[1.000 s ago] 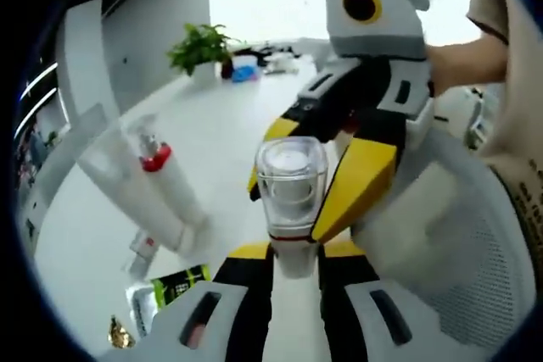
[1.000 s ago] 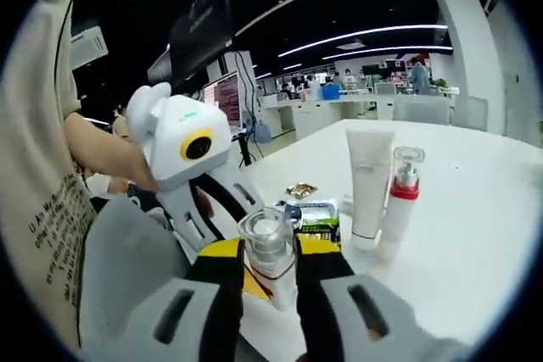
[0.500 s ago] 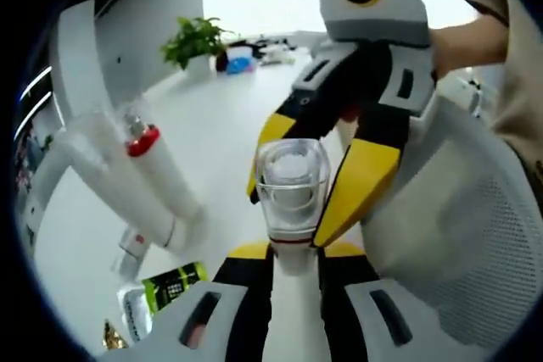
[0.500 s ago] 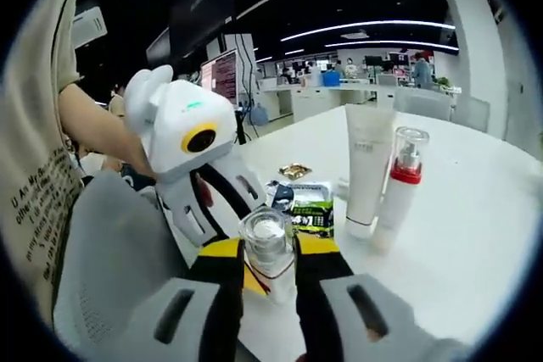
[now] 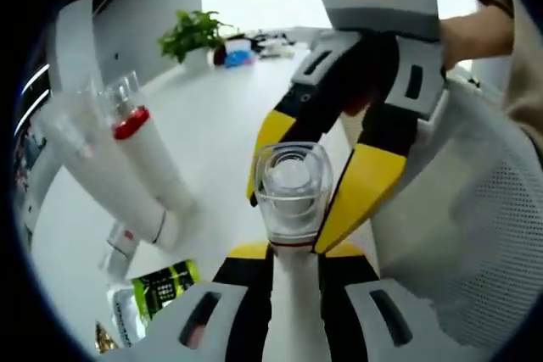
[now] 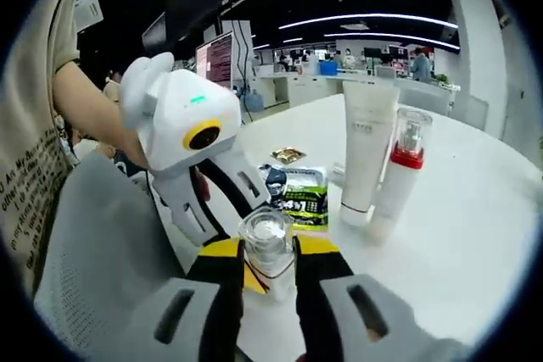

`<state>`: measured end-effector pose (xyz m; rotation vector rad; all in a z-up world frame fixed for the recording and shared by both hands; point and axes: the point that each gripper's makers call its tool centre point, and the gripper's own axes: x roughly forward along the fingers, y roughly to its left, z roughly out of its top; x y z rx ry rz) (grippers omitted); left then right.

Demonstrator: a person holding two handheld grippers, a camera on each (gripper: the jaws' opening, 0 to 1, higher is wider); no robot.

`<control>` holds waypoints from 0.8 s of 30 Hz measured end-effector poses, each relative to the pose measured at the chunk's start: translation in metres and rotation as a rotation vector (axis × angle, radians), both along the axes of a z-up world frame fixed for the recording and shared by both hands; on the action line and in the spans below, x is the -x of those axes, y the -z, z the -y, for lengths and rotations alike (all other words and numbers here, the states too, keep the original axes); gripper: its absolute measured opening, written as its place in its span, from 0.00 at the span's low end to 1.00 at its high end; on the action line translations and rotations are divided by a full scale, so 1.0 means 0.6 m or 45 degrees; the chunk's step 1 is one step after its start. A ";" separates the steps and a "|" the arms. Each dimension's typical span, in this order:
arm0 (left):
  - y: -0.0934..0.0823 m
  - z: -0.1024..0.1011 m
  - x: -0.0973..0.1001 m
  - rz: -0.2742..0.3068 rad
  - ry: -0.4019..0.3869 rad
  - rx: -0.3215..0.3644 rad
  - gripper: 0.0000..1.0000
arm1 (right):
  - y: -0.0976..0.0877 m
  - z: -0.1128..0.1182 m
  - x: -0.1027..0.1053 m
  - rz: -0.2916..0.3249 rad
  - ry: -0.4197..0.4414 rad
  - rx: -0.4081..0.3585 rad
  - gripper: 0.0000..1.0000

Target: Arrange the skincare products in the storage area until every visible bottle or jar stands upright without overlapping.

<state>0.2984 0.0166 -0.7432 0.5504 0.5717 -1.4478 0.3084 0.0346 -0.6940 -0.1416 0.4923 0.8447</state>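
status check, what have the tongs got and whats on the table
Both tongs, left and right, shut on clear-capped white bottle. White tube and red-collared pump bottle upright on white table. Green sachet lying flat.

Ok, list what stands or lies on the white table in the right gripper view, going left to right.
Clear-capped bottle held between both tools → green sachet → white tube standing on its cap → red-collared pump bottle, upright.

L gripper (image 5: 293,247) clamped, R gripper (image 6: 268,247) clamped, jaws crossing, tips meeting
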 end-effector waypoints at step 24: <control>-0.001 0.040 -0.062 0.035 0.030 0.038 0.16 | -0.002 0.044 -0.063 0.049 0.138 -0.023 0.22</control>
